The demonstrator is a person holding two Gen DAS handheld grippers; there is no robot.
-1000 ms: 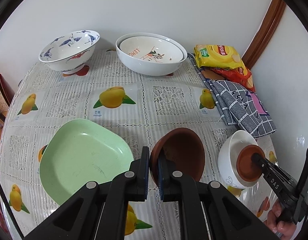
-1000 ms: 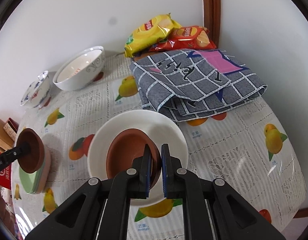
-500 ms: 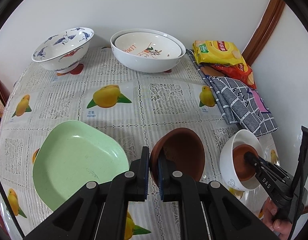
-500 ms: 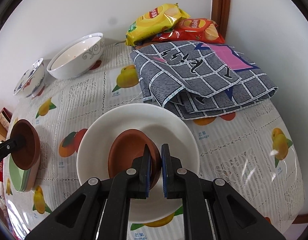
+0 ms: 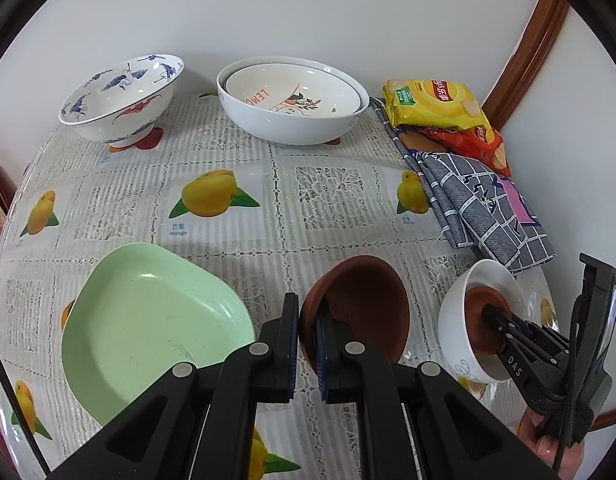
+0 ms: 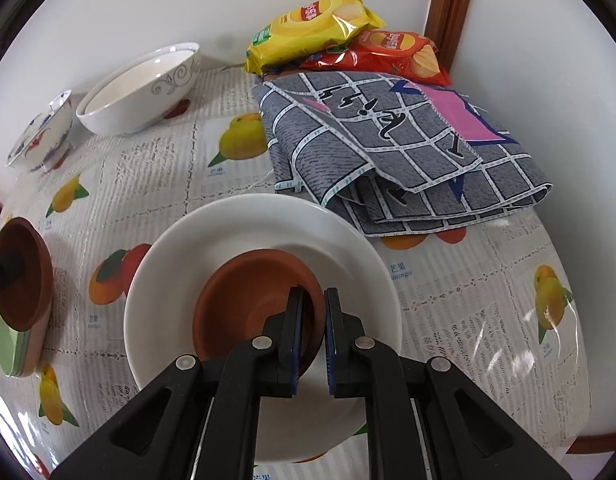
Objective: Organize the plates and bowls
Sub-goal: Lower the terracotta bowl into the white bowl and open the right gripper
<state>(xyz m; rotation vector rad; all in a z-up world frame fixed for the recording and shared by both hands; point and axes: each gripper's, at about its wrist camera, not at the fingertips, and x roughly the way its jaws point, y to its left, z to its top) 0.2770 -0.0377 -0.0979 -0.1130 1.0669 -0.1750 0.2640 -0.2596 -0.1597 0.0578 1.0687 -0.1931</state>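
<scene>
My left gripper point(image 5: 307, 322) is shut on the rim of a brown clay bowl point(image 5: 368, 304) and holds it just right of a green plate point(image 5: 148, 320). My right gripper point(image 6: 311, 320) is shut on the rim of a second brown clay bowl point(image 6: 248, 300), which sits inside a white bowl point(image 6: 228, 232). That white bowl point(image 5: 456, 312) and the right gripper point(image 5: 492, 314) also show at the right of the left wrist view. The left gripper's bowl point(image 6: 22, 272) shows at the left edge of the right wrist view.
A blue-patterned bowl point(image 5: 120, 100) and two nested white bowls point(image 5: 292, 100) stand at the back by the wall. Chip bags point(image 5: 436, 104) and a folded grey checked cloth point(image 5: 480, 208) lie at the back right. The table edge point(image 6: 580, 360) runs close on the right.
The right gripper has lowered its brown bowl deeper into the white bowl. The left gripper has drawn back slightly with its brown bowl still held.
</scene>
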